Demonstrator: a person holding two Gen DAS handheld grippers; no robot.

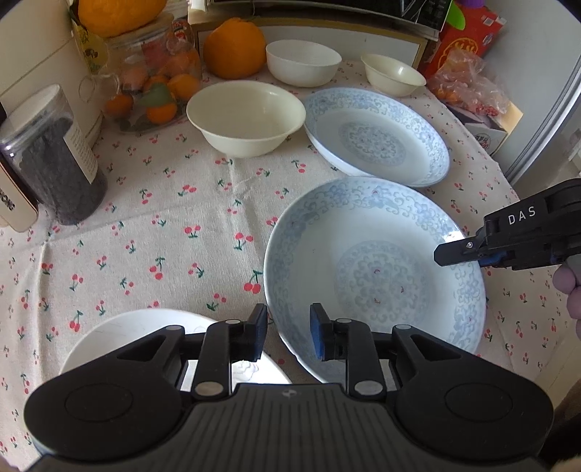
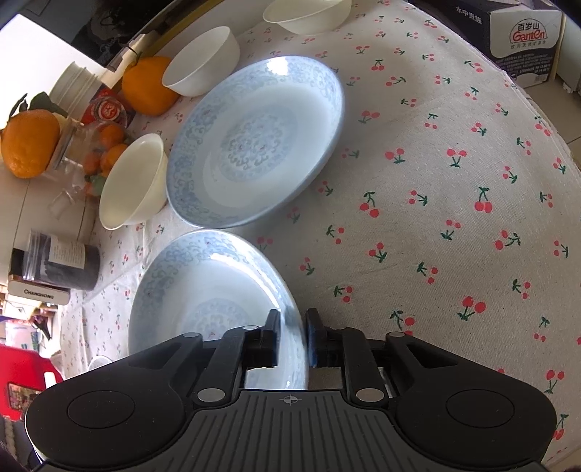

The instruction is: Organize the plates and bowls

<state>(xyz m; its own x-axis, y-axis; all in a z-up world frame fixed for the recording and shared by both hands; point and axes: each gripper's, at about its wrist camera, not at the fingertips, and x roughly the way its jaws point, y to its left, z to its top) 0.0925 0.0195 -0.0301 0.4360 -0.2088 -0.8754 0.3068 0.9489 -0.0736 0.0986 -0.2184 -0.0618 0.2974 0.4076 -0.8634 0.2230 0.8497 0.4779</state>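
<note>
While the right gripper [image 2: 292,337] is pinching the near blue-patterned porcelain plate [image 2: 203,290] at its 3 o'clock rim, lifting level is advisable; left gripper [image 1: 288,336] is hovering open, empty.

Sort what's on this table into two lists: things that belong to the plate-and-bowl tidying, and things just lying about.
Belongs to the job:
near blue-patterned plate, its rim between the right gripper's fingers
far blue-patterned plate
large cream bowl
white bowl
small cream bowl
white plate under the left gripper

Just lying about:
large orange
glass jar of oranges
dark-filled jar
red box
</note>
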